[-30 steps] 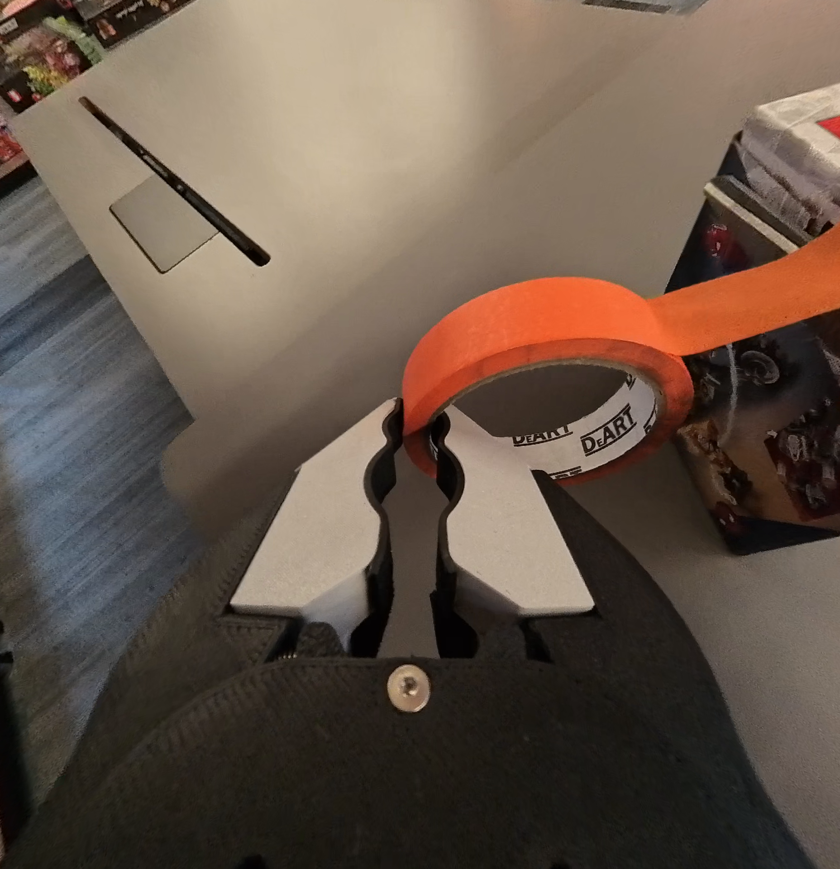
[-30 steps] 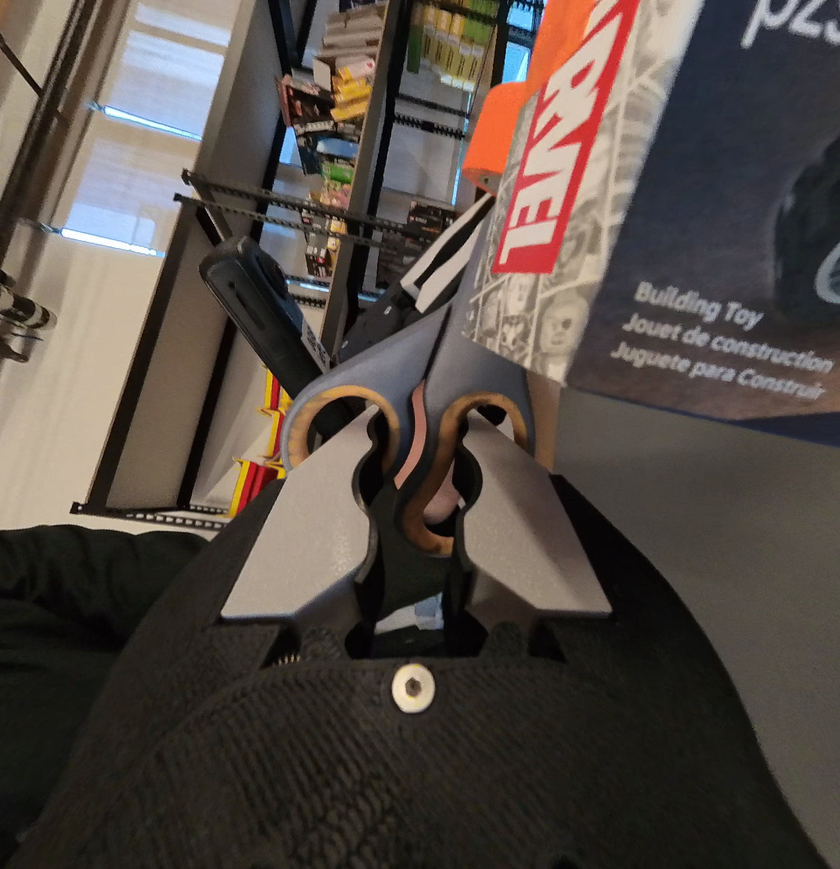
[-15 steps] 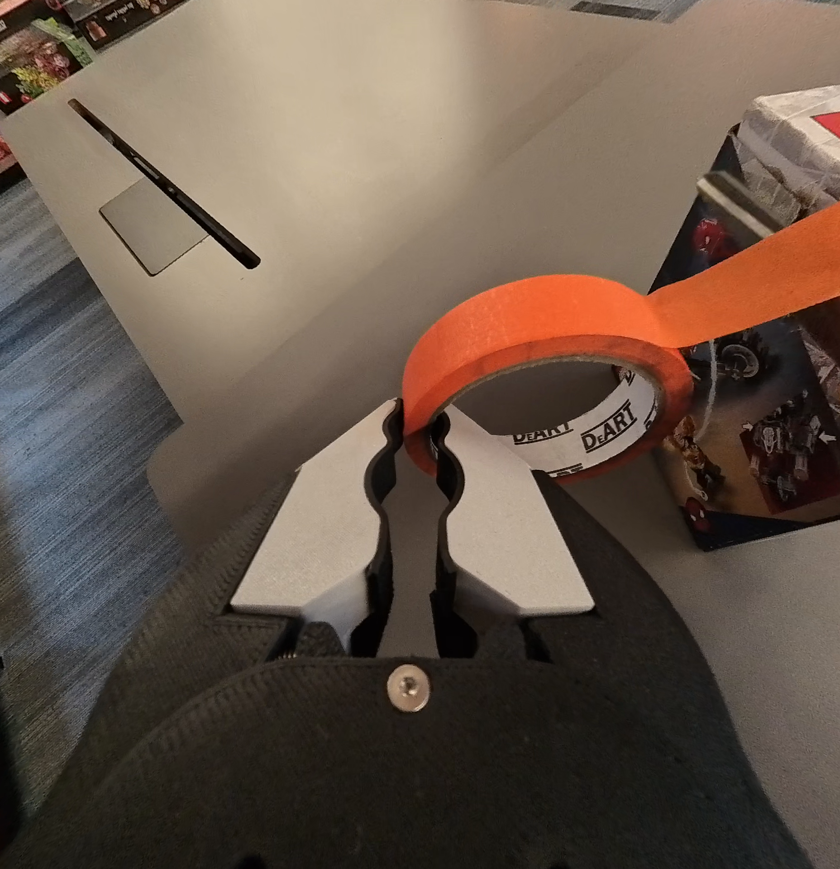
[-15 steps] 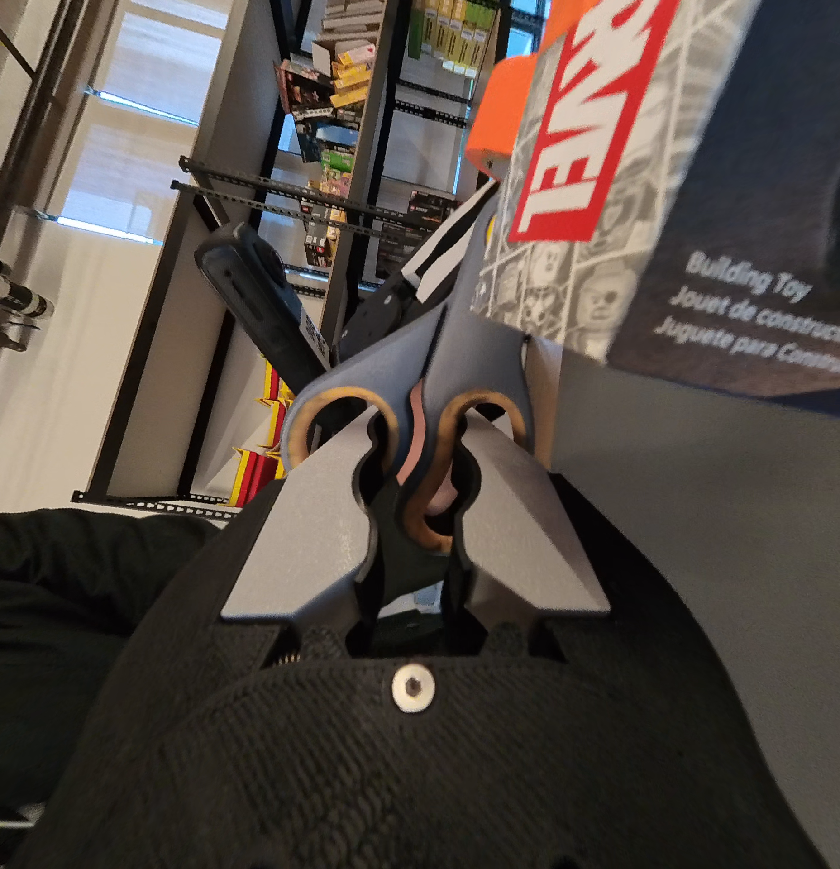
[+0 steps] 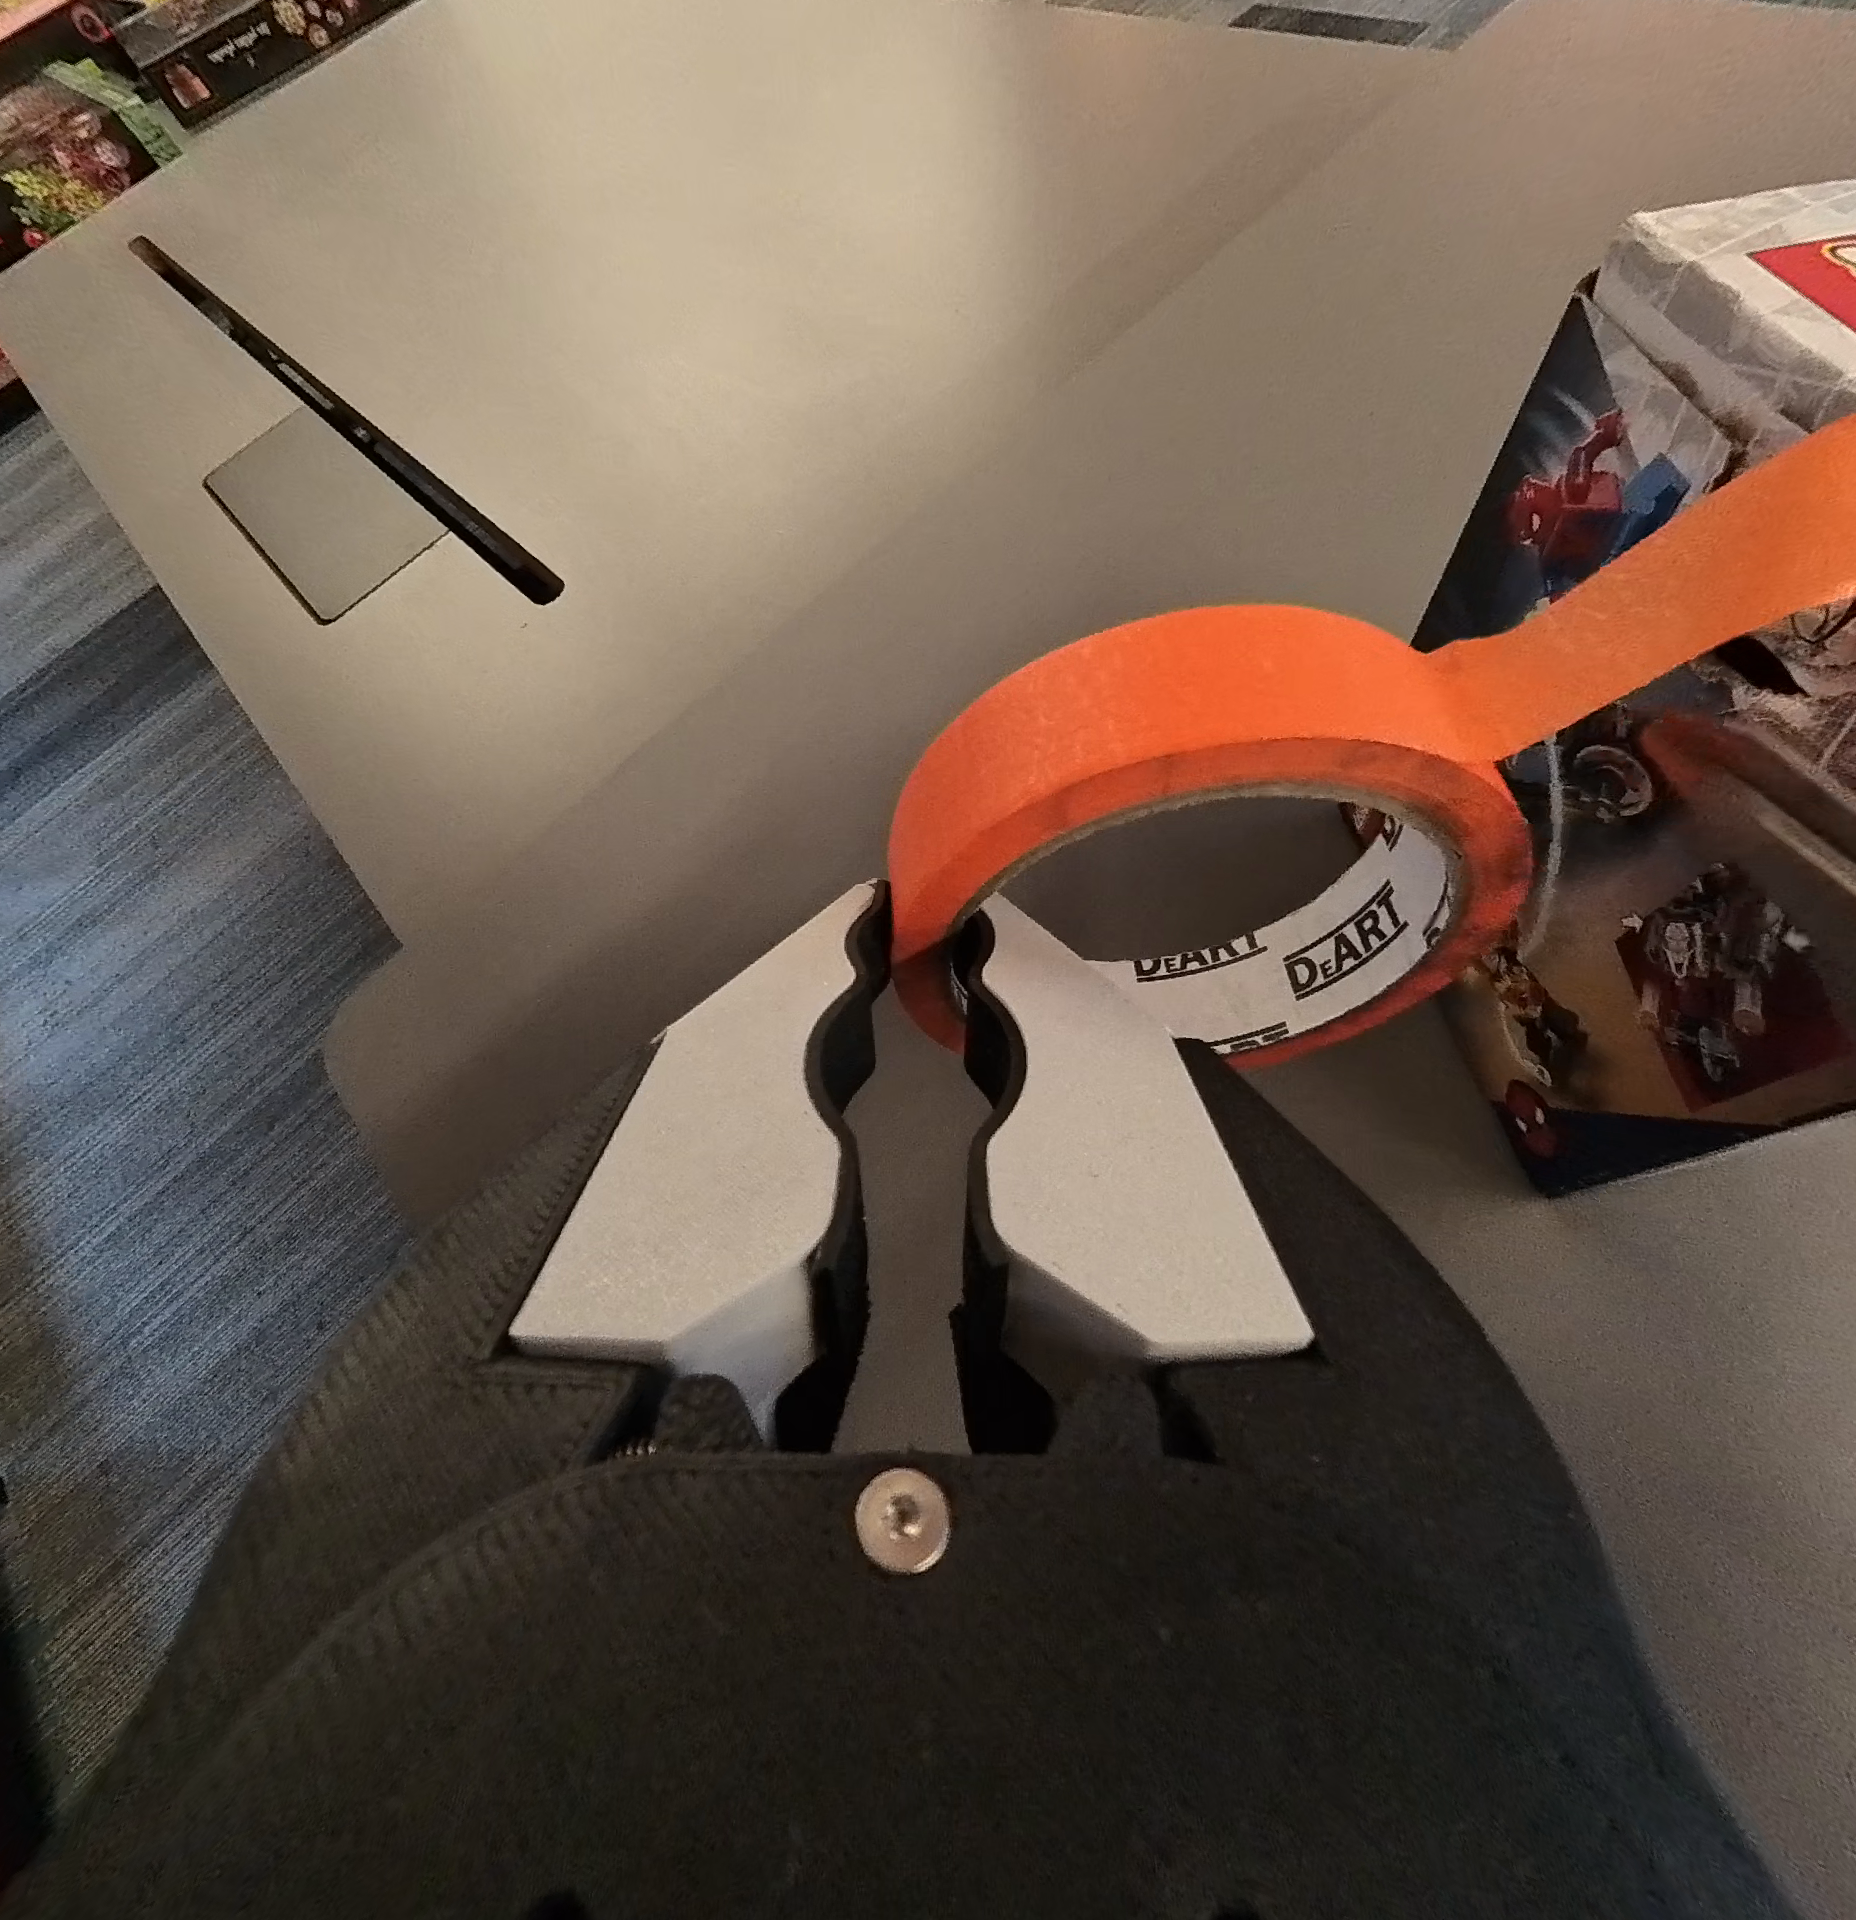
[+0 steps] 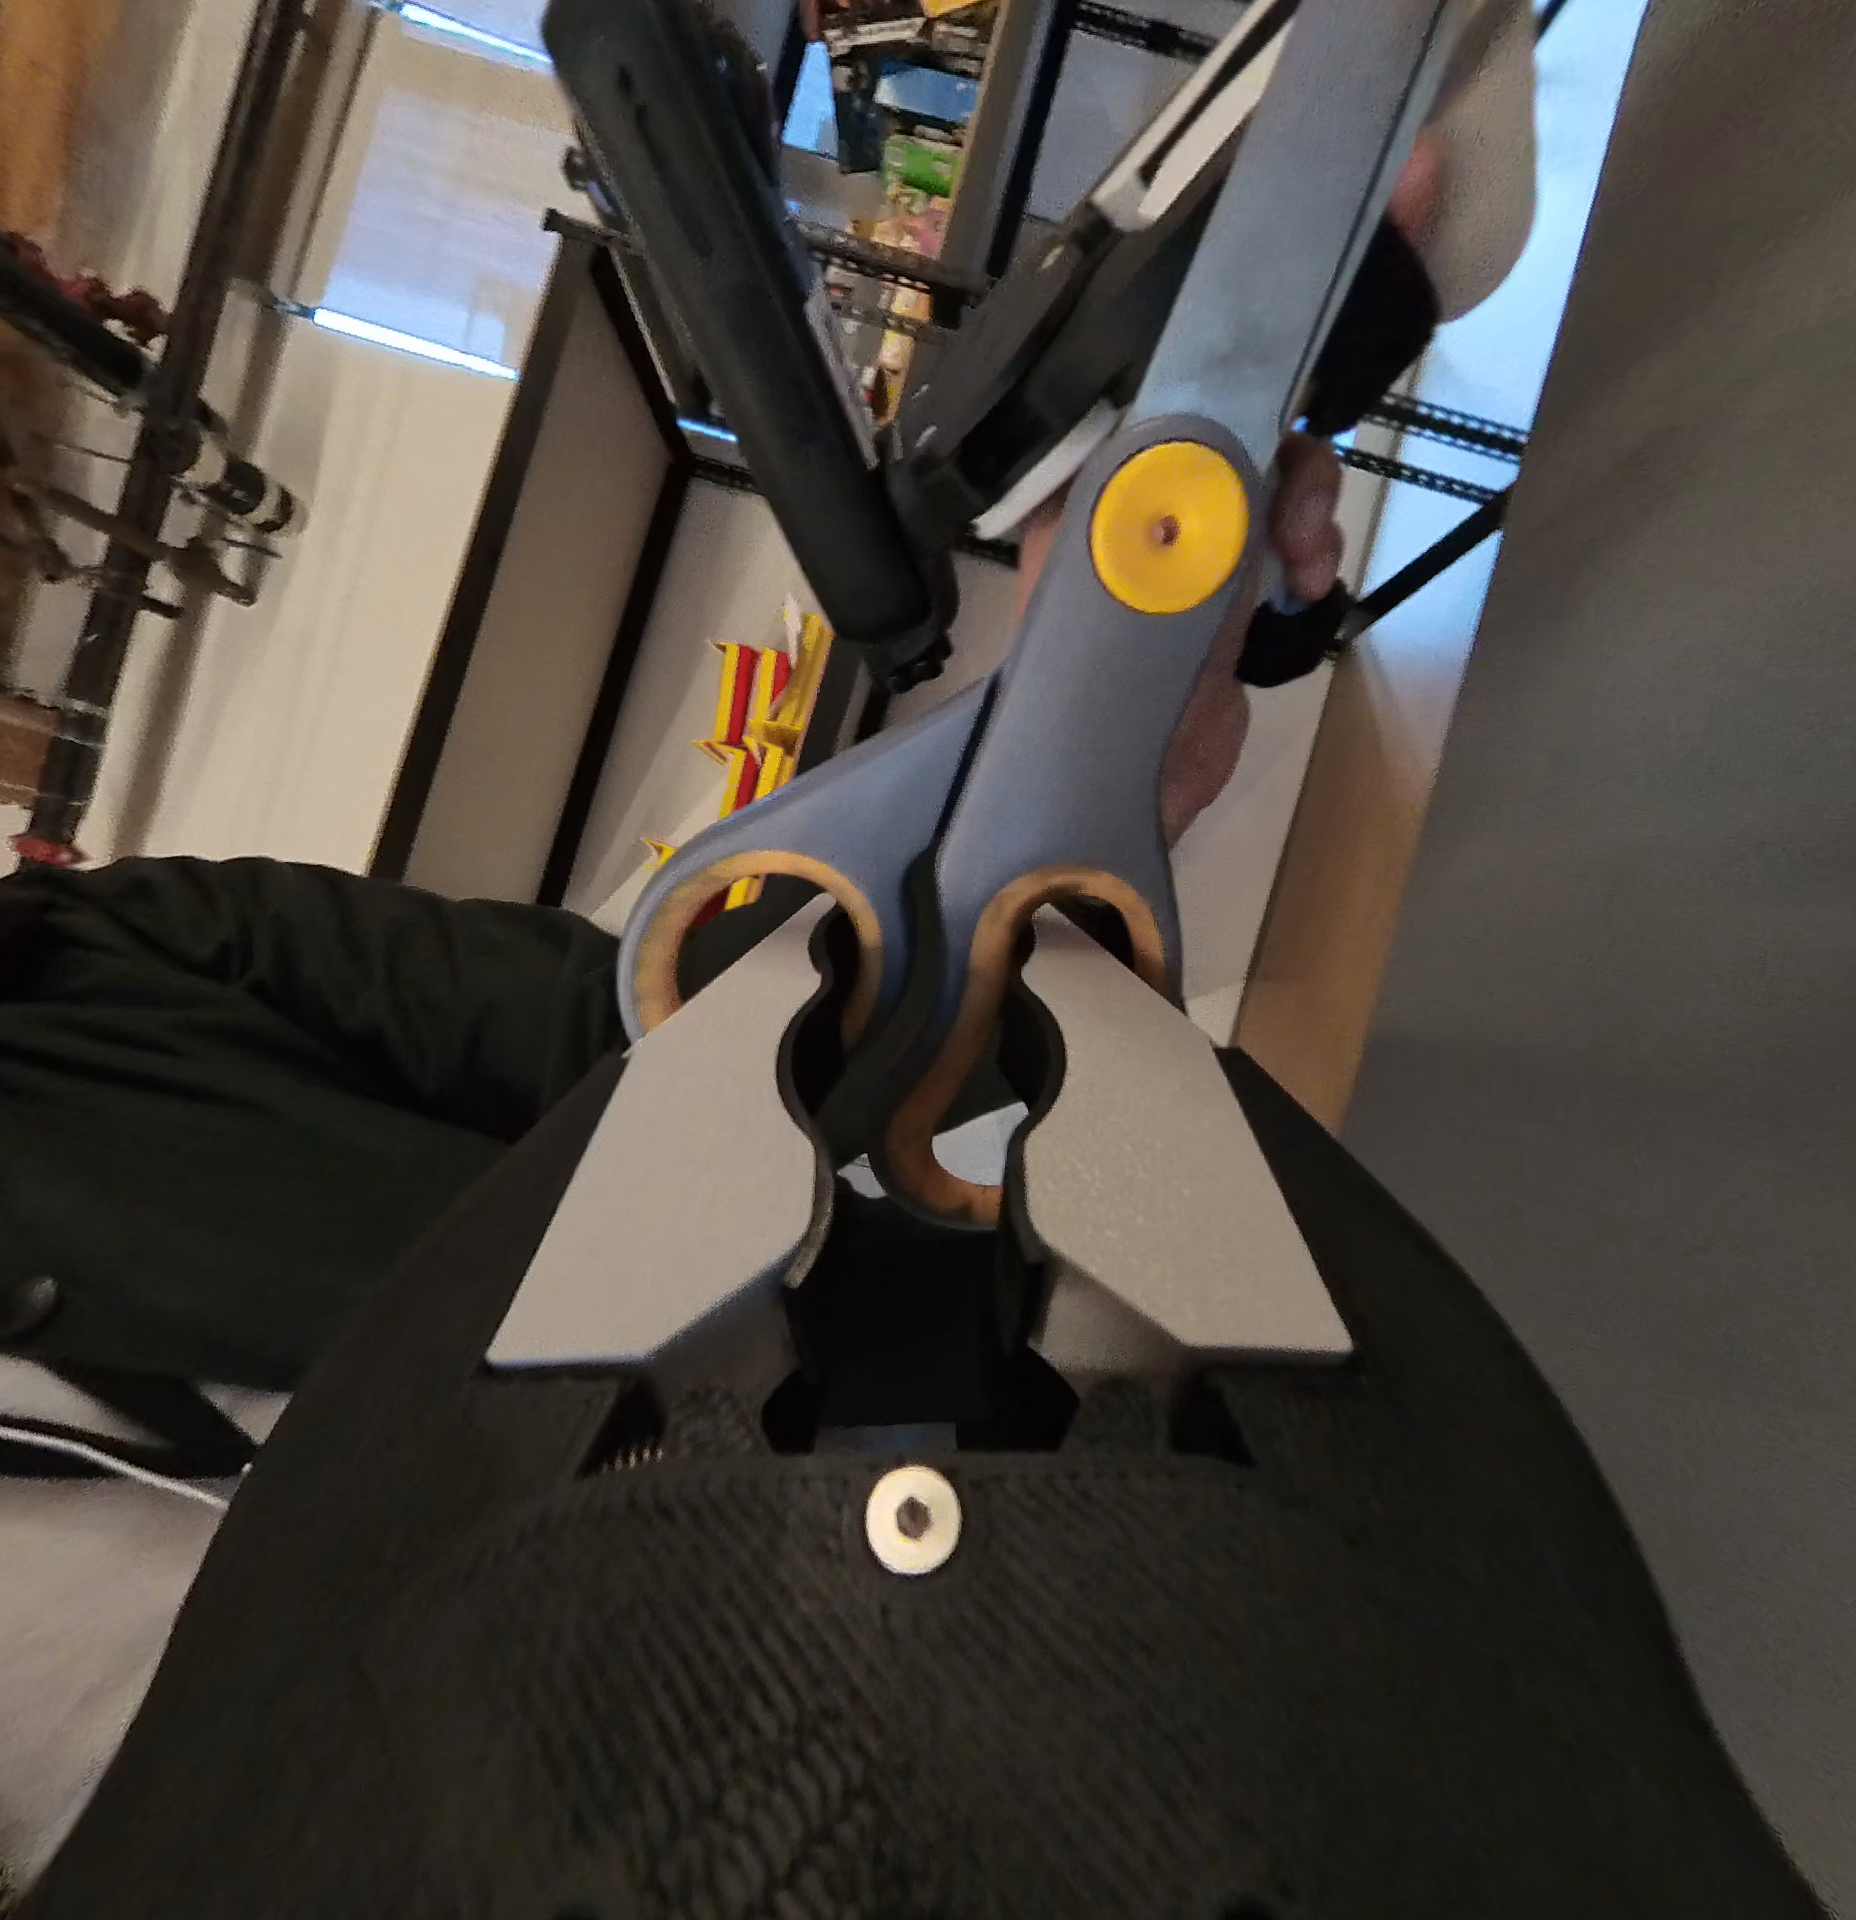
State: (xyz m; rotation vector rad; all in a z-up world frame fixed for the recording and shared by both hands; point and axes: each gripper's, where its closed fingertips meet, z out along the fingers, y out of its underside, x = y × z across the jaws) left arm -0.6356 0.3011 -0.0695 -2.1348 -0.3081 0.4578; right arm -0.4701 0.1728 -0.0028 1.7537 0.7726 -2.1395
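Note:
My left gripper (image 5: pixel 924 940) is shut on the near wall of an orange tape roll (image 5: pixel 1194 717) and holds it above the grey table (image 5: pixel 695 312). A strip of orange tape (image 5: pixel 1682 561) runs from the roll up to the right, over a toy building-set box (image 5: pixel 1672 935) that stands on the table. My right gripper (image 6: pixel 929 997) is shut on the handles of grey scissors (image 6: pixel 1069 748) with a yellow pivot (image 6: pixel 1168 530). The blades point up and away, out of the top of the view. A person's hand (image 6: pixel 1308 520) and the other gripper show behind the scissors.
A thin black stick (image 5: pixel 342 416) lies over a flat grey square (image 5: pixel 321 520) at the table's far left. Carpet floor (image 5: pixel 124 935) lies past the table's left edge. Shelves with boxes (image 6: pixel 903 208) stand in the background of the right wrist view. My right fingertips sit around 20 cm from my left ones.
The right gripper has swung away from the box, which has left its view; the scissors' pivot and blades now show. The left gripper holds the roll almost still, the tape strip taut.

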